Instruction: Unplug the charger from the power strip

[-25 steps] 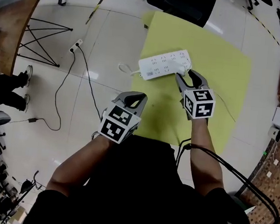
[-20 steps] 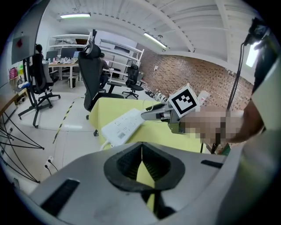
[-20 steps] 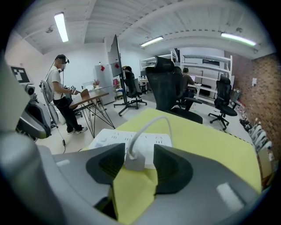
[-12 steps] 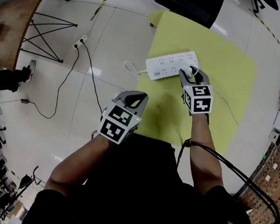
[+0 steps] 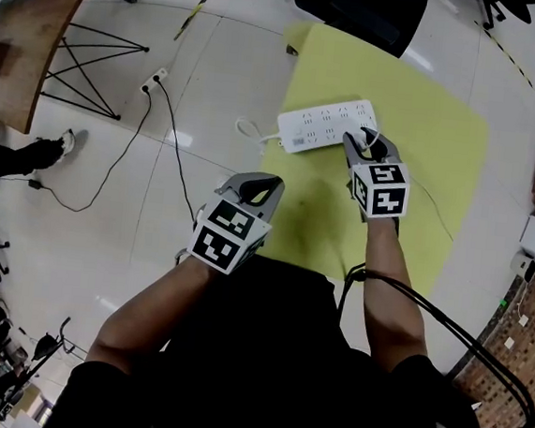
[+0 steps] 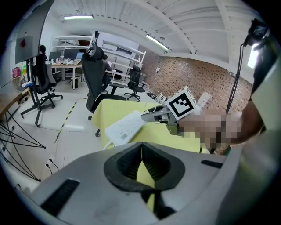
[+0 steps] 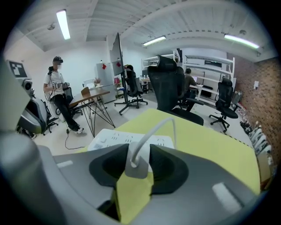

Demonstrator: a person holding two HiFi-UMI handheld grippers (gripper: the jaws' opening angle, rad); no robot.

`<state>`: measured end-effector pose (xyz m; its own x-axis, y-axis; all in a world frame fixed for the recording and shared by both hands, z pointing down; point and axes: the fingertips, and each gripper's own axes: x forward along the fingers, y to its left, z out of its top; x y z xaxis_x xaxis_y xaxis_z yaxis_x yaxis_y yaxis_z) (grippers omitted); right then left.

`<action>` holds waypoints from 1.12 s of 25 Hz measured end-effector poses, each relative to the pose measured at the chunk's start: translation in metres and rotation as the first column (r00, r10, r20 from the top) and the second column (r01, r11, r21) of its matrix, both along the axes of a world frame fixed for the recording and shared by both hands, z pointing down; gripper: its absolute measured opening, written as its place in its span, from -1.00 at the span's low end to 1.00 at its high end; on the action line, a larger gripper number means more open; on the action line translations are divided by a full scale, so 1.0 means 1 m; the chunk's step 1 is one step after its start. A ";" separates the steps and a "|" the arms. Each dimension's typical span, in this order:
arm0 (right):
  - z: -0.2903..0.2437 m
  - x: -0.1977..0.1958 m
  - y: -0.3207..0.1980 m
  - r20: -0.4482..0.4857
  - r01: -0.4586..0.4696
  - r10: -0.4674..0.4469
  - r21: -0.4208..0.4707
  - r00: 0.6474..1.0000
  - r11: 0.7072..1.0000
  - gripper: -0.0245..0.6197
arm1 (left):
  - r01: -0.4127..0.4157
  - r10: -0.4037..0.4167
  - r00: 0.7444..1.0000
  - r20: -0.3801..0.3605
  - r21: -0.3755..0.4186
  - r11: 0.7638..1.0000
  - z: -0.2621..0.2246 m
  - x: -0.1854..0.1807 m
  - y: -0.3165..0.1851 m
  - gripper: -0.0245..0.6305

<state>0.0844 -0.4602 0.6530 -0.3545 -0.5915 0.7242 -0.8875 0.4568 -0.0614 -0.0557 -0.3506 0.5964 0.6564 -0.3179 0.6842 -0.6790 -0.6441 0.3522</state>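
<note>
The power strip [image 5: 325, 125] lies flat on the yellow worktop [image 5: 426, 130], its long axis running across the head view from left to right, with its own cord [image 5: 247, 129] trailing off the left end. The charger [image 7: 136, 165] sits in a socket near the right end, on the side nearest the person. The right gripper [image 7: 137, 151] comes at it from that near side, angled downward. Its jaws are closing with the charger's white body between them, and the pads look to be meeting its two sides. The charger's cable [image 7: 164, 125] arcs up from the charger and away over the strip. The left gripper [image 6: 141, 149] hangs well apart from the strip, nearer the person and to the left, jaws together on nothing. The right gripper is plainly the nearer one and has the charger. The move likely turns on pulling straight out, away from the strip's face, not along its length. The strip looks loose on the worktop, so it may lift with the charger unless the left gripper presses it down. There is bare yellow surface all around, and the worktop's far edge and the office chair [image 5: 362, 11] stand well beyond the strip.
</note>
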 end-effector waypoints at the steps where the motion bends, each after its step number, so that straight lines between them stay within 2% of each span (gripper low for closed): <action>1: -0.002 0.000 0.001 0.003 0.003 -0.003 0.000 1.000 1.000 -0.48 | 0.002 -0.002 1.000 0.000 0.001 1.000 -0.001 0.000 0.001 -0.90; 11: -0.024 -0.001 0.021 0.065 0.032 -0.034 0.019 0.997 0.999 -0.49 | 0.026 -0.025 1.000 -0.009 0.041 0.999 -0.012 0.010 0.005 -0.90; 21: -0.040 0.016 0.068 0.102 0.102 -0.104 0.025 0.989 0.994 -0.49 | 0.101 -0.102 0.995 -0.004 0.092 0.991 -0.033 0.029 0.018 -0.90; 28: -0.046 0.023 0.099 0.123 0.163 -0.167 0.041 0.978 0.986 -0.49 | 0.159 -0.162 0.987 0.010 0.154 0.975 -0.050 0.033 0.032 -0.90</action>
<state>0.1073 -0.3613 0.6070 -0.5362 -0.5384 0.6501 -0.7856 0.6000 -0.1511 -0.0231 -0.3181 0.5464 0.5735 -0.5192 0.6337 -0.7845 -0.5708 0.2423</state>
